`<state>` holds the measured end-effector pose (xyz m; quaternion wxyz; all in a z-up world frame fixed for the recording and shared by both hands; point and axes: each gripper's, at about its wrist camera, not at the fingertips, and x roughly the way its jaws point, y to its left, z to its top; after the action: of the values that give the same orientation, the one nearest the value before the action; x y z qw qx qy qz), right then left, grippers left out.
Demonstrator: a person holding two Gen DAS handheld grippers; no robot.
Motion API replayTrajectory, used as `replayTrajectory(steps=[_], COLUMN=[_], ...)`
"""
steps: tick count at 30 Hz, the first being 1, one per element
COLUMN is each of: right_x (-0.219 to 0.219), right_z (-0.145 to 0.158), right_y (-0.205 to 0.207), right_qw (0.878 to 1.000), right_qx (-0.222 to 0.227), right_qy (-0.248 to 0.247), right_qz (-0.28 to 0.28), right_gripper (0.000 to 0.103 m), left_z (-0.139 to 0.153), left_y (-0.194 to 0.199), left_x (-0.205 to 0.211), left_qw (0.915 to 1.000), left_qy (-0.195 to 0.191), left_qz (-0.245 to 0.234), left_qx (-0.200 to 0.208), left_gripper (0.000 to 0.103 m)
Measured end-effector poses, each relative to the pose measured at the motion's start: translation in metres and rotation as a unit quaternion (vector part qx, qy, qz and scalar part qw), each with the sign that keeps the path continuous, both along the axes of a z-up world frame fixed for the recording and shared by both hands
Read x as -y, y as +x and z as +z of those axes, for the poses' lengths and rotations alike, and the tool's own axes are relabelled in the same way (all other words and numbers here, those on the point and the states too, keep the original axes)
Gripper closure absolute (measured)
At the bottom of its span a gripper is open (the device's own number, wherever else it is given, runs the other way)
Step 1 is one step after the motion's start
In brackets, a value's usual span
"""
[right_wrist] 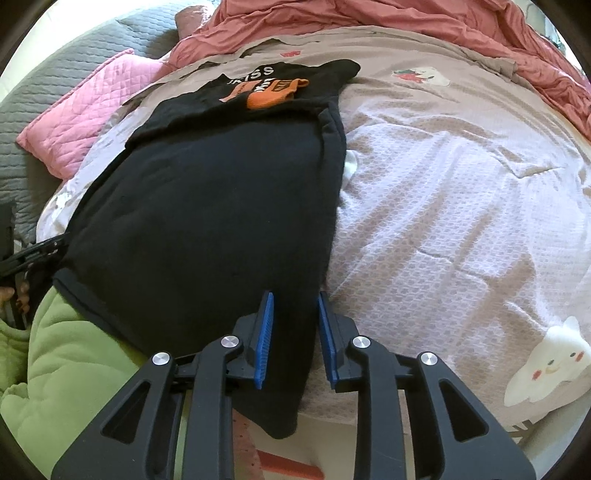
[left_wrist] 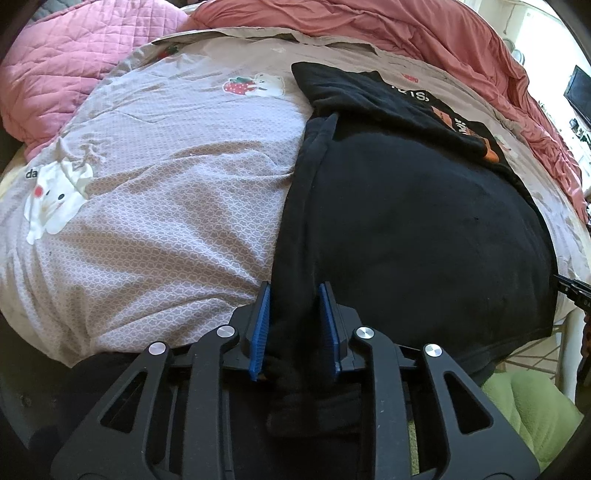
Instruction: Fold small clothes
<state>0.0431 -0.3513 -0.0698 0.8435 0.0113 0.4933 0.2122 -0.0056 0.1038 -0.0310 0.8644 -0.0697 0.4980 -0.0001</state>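
Blue-padded jaws of the left gripper (left_wrist: 295, 314) are straddling the near left edge of the black garment (left_wrist: 406, 229), where a doubled strip of cloth is running up the side; the jaws are standing narrowly apart with the fabric bunched between them, and they look to be pinching it, though the dark cloth is hiding the actual contact. Over at the other near corner the right gripper (right_wrist: 295, 321) is doing the same, its jaws slightly parted around the garment's hanging lower edge.

That garment is lying flat across the patterned bedsheet (right_wrist: 461, 221), its near hem drooping off the edge of the bed. It looks as if one side is already turned in, so I would judge the folding to be partway along, with the bottom-to-top fold waiting to be made. Beyond it, touching its far edge, a black printed top (right_wrist: 288, 85) with orange trim is sitting folded, seemingly finished.

Farther out, a pink quilted cushion (left_wrist: 66, 62) and a rumpled coral blanket (left_wrist: 388, 26) are crowding the head of the bed, and something green and fleecy (right_wrist: 74, 350) is sitting below the bed's edge.
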Motion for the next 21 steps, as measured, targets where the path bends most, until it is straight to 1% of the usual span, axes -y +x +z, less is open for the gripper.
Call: replayTrajectory(steps=[2,4,6,7,8,9,10,13,16,18,21], right_x=[-0.002,-0.002,0.0,0.001,0.002,0.005,0.009,0.014,0.018,0.02,0.024], right_z=[0.0,0.001,0.002,0.004,0.005,0.007,0.012,0.024,0.038,0.046,0.061], right_y=[0.001,0.001,0.001,0.001,0.001,0.002,0.002,0.005,0.011,0.015,0.025], right_qw=[1.0,1.0,1.0,1.0,0.999,0.999,0.997,0.994,0.991,0.989,0.985], right_qx=[0.001,0.002,0.003,0.004,0.005,0.006,0.008,0.021,0.038,0.049,0.07], right_qy=[0.003,0.009,0.024,0.03,0.038,0.05,0.072,0.103,0.131,0.141,0.159], right_qz=[0.005,0.005,0.005,0.004,0.003,0.003,0.004,0.009,0.014,0.014,0.011], right_gripper=[0.079,0.082,0.087,0.091,0.094,0.094,0.095,0.095,0.095,0.095,0.096], left_z=[0.0,0.002,0.003,0.003,0.004,0.005,0.006,0.016,0.028,0.036,0.047], left_y=[0.001,0.002,0.002,0.002,0.003,0.002,0.002,0.0,-0.001,0.003,0.011], left_x=[0.001,0.005,0.012,0.014,0.016,0.016,0.017,0.012,0.01,0.009,0.007], left_qw=[1.0,0.9998,0.9993,0.9992,0.9992,0.9991,0.999,0.9991,0.9987,0.9982,0.9973], left_qy=[0.003,0.016,0.037,0.04,0.039,0.041,0.043,0.027,0.012,-0.007,-0.023], left_qz=[0.003,0.008,0.006,0.005,0.003,0.005,0.006,0.015,0.014,0.014,0.018], left_qx=[-0.001,0.001,0.005,0.006,0.007,0.009,0.012,0.029,0.048,0.059,0.067], left_gripper=[0.085,0.085,0.089,0.096,0.097,0.097,0.098,0.098,0.098,0.098,0.098])
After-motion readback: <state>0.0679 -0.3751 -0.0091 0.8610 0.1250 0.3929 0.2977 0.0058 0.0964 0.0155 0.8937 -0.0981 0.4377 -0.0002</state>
